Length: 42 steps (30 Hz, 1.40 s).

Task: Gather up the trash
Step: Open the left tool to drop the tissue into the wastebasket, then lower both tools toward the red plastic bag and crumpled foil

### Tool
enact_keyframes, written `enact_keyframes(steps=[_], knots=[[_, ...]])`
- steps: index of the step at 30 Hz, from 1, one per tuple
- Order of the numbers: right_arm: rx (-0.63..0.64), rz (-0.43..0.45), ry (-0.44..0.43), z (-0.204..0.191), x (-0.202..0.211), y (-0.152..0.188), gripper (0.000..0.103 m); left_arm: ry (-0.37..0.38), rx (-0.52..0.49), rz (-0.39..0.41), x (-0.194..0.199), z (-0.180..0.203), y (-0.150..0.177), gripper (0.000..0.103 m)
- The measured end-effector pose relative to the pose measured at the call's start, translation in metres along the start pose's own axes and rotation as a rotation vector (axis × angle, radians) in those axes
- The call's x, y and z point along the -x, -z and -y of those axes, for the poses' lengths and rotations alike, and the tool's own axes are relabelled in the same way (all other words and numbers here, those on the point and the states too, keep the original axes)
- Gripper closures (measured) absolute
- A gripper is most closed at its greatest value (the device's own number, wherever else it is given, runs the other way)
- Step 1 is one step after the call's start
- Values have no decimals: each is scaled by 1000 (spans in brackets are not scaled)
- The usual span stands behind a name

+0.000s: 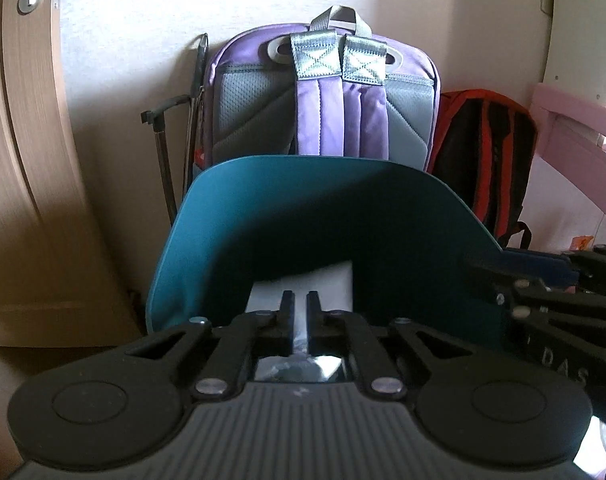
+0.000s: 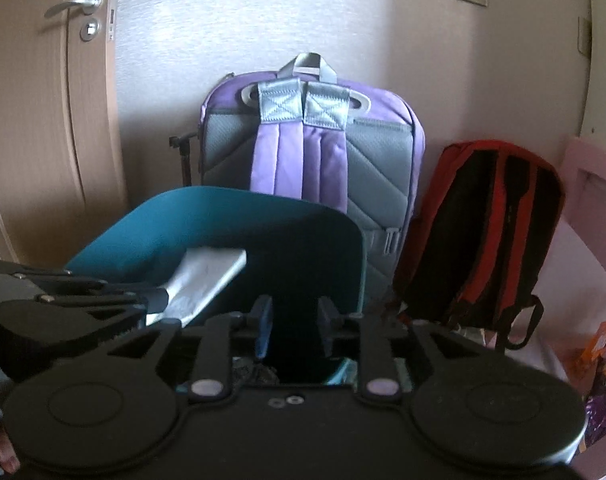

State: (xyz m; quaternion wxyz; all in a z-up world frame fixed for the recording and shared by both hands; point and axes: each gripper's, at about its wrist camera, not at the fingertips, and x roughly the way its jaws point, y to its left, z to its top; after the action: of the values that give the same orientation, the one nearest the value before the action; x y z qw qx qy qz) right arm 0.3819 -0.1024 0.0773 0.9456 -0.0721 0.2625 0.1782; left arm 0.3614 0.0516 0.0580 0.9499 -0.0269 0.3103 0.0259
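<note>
Grippers over a teal bin (image 1: 303, 208), white wrapper (image 1: 303, 284) inside it.

Raised letters "DAS" are the only readable writing, on the black plastic arm of the right gripper (image 1: 519, 276) at the right edge of the left wrist view. The bin is smooth, matte plastic with rounded corners and a tall curved far wall. Left gripper (image 1: 300, 300) has its 2 black fingers set narrow, a thin gap between them, with the crinkled, flat white wrapper lying just past the tips; whether the pads pinch it I cannot tell. Right gripper's jaws stand apart over the dark bin interior with nothing between them. Far behind, a padded lilac and grey mesh backpack (image 1: 323, 120) leans on the textured wall, a red and black backpack (image 2: 487, 232) right of it, a wood-grain door (image 2: 35, 112) with a metal handle at left.
</note>
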Motion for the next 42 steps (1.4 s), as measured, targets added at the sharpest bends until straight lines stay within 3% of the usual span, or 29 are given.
enact_keyframes(steps=[2,4,9,17,30,36,39,42], knots=[[1,1,-1,0,4,3,61,1,-2,8,5,1,1,74],[-5,13,-4,1,11,6,53,8,-3,19,11,3,1,60],[-33,29,-10,6,31,6,44,10,-20,25,29,10,3,59],[-52,49,-21,9,75,17,31,4,-38,36,70,14,21,35],[-77,33,-55,11,135,66,16,2,-7,36,133,10,62,30],[-90,-10,-70,9,144,99,11,18,12,-1,137,10,88,30],[-105,-43,-77,8,142,118,9,-2,8,-23,131,12,106,22],[-119,-79,-79,6,135,140,8,-10,-15,-53,121,15,128,22]])
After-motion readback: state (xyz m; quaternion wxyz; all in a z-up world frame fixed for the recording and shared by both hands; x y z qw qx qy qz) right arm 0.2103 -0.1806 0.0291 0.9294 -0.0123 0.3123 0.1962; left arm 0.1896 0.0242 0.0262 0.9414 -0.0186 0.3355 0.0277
